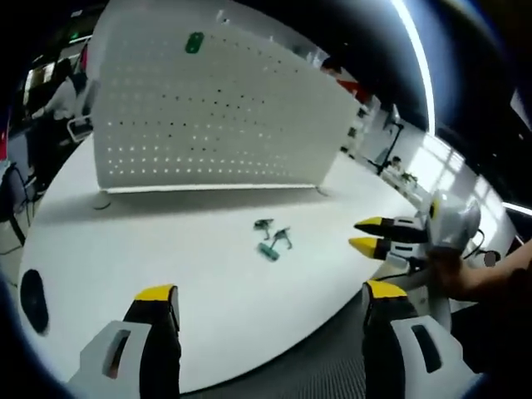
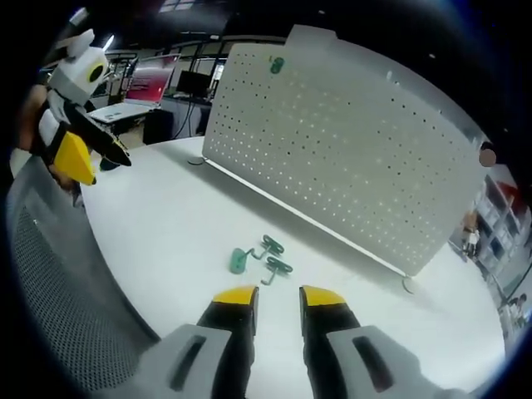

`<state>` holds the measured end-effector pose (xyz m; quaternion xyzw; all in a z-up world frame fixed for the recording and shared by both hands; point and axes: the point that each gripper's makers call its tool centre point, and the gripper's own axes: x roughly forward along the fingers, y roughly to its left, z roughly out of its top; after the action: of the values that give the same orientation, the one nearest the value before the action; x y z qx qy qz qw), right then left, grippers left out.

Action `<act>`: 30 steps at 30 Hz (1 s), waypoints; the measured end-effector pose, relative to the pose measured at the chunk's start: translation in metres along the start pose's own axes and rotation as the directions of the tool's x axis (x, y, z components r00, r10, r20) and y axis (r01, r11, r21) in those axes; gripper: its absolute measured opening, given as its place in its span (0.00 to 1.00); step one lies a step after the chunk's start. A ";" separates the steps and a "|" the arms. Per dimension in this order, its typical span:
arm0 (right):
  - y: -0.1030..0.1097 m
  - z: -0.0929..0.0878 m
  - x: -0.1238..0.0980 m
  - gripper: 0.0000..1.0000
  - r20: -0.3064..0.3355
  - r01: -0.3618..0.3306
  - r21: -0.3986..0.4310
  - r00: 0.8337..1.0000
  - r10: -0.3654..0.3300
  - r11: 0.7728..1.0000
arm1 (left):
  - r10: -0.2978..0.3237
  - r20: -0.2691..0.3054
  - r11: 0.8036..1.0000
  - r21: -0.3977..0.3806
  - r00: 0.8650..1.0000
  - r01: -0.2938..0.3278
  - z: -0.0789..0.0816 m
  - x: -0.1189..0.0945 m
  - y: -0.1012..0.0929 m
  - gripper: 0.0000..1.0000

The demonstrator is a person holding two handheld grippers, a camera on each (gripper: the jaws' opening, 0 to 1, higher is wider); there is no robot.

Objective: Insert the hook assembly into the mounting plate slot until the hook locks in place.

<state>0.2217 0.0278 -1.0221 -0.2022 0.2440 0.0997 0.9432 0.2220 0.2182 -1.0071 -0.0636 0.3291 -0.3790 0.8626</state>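
Green hooks (image 2: 262,255) lie loose on table (image 2: 166,216), 12 o'clock of right gripper (image 2: 278,297), jaws nearly closed, empty; left gripper (image 1: 270,293) spread, empty; pegboard (image 1: 208,108) upright for mounting.

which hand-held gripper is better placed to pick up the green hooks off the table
Probably the right hand-held gripper: the small green metal hooks lie on the white table just beyond its yellow-tipped jaws. The left hand-held gripper sits farther back, jaws wide apart.
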 end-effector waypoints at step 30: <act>0.004 -0.003 0.002 0.20 -0.030 -0.026 0.017 0.999 0.027 0.999 | 0.036 0.041 0.998 -0.051 0.999 -0.034 -0.010 -0.002 0.018 0.96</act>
<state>0.2206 0.0305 -1.0272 -0.1924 0.2618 0.1072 0.9396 0.2256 0.2339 -1.0203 -0.0872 0.3214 -0.3540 0.8739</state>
